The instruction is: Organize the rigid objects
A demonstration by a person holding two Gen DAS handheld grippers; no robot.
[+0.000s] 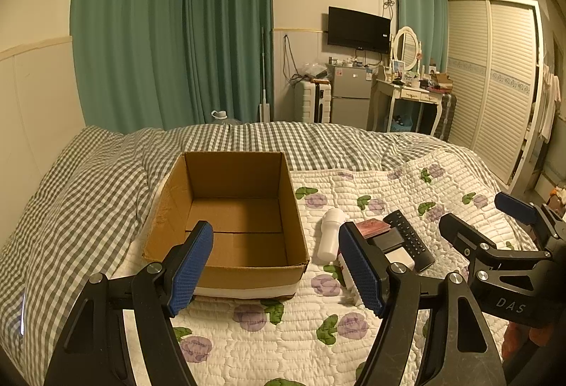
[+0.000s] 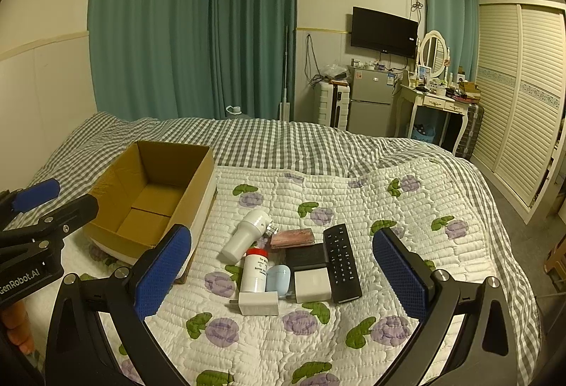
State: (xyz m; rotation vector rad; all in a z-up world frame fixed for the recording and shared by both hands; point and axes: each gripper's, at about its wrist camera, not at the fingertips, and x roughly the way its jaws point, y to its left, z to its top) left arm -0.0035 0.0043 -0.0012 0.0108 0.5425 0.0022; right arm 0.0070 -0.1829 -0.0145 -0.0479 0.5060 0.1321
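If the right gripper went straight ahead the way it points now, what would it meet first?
Probably the cluster of small items on the quilt: the right gripper, jaws open and empty, points at the white charger and the red-capped bottle. Depth is unclear.

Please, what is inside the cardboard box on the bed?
The cardboard box shows only its bare brown floor with a flap seam; no objects inside. The strip just behind the near wall is hidden in both views.

Each black-framed gripper [image 2: 283,276] has silver screws and blue textured pads [image 2: 162,271].
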